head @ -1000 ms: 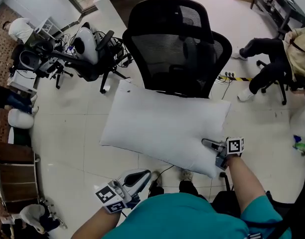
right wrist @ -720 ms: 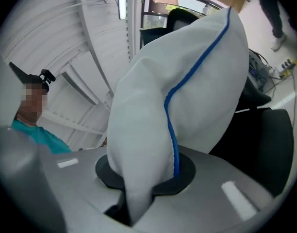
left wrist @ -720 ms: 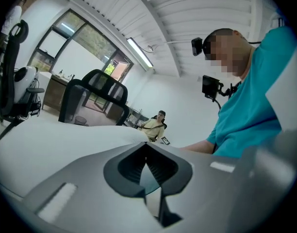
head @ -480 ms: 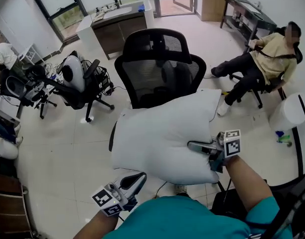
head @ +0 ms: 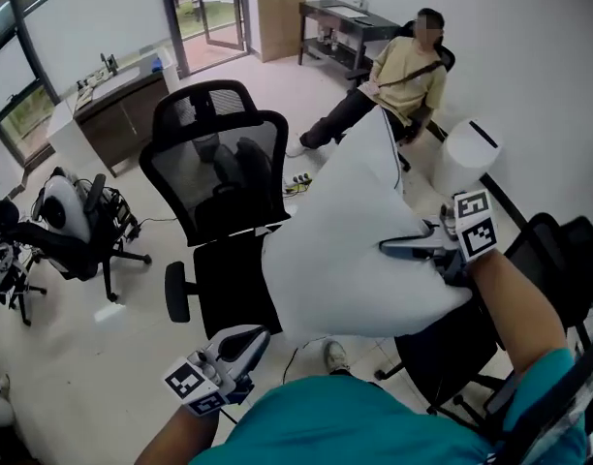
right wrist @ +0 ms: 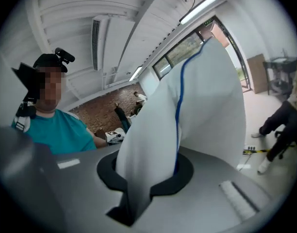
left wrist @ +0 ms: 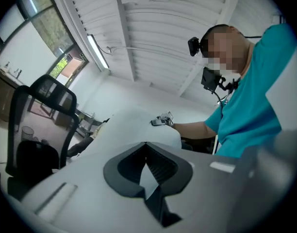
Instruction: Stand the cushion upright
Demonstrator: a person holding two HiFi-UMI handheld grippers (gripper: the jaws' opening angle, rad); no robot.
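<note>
The right gripper [head: 401, 248] pinches the white cushion [head: 335, 250] at its 3 o'clock edge. Its fingers have just been closing and now clamp the fabric between them. The cushion hangs in the air, tilted, one corner pointing to 12 o'clock, with the black mesh chair [head: 219, 158] at its 10 o'clock. At 7 o'clock, just beside its lower edge, the left gripper [head: 253, 337] has its fingers pressed together and empty.

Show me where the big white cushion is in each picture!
Head view: the cushion is in the middle, pinched at its right edge by the right gripper.
Left gripper view: the cushion is in the middle, beyond the jaws.
Right gripper view: the cushion fills the centre, rising from between the jaws.
Shared landmark: the teal shirt, seen in all three views.
</note>
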